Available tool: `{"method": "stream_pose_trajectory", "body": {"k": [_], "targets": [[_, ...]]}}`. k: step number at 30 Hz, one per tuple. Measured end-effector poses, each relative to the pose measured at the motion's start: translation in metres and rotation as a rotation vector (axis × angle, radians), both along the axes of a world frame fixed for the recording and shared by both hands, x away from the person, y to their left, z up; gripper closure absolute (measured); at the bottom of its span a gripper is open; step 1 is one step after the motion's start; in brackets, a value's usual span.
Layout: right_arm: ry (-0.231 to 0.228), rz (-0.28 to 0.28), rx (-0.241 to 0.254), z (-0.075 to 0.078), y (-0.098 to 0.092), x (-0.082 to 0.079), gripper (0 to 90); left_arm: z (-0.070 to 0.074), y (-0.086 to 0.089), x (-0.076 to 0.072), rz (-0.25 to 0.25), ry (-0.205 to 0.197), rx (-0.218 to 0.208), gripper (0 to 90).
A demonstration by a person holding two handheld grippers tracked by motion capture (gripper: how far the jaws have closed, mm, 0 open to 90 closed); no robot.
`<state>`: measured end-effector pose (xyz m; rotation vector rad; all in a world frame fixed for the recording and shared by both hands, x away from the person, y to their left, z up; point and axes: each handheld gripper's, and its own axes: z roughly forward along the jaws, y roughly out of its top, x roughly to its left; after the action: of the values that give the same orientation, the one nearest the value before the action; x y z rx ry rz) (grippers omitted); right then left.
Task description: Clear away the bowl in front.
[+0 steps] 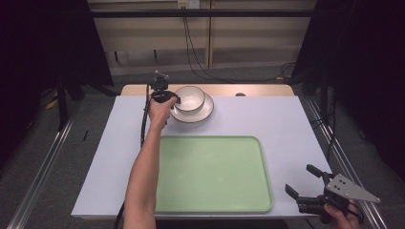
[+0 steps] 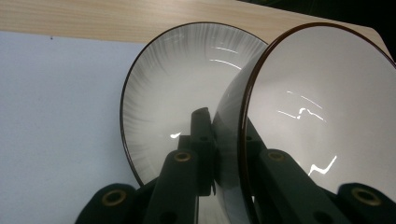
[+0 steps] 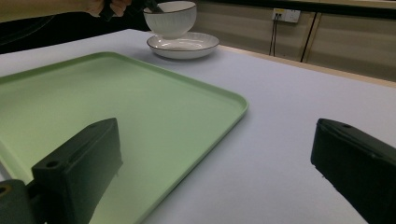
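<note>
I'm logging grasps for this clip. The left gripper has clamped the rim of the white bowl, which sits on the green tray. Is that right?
Not quite. The left gripper does clamp the bowl's rim, but the bowl sits on a white plate beyond the green tray, as the high view shows.

I see a white bowl (image 1: 190, 98) with a dark brown rim on a white plate (image 1: 204, 113) with faint grey streaks and a dark edge. The tray (image 1: 215, 174) is pale green, the counter (image 1: 286, 129) lavender-white with a wood-coloured far strip. Both claws are black.
</note>
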<state>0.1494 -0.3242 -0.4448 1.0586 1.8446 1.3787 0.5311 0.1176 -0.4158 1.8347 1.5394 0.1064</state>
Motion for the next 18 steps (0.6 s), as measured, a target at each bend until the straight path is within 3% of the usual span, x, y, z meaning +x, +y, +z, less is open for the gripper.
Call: {"method": "stream_pose_trajectory", "body": {"k": [9, 18], "targets": [[-0.004, -0.004, 0.009, -0.001, 0.000, 0.000, 1.4, 0.013, 0.005, -0.008, -0.013, -0.021, -0.019, 82.3], [-0.002, -0.008, 0.012, -0.001, 0.000, 0.000, 1.4, 0.019, 0.007, -0.016, -0.056, -0.029, -0.026, 82.3]]}}
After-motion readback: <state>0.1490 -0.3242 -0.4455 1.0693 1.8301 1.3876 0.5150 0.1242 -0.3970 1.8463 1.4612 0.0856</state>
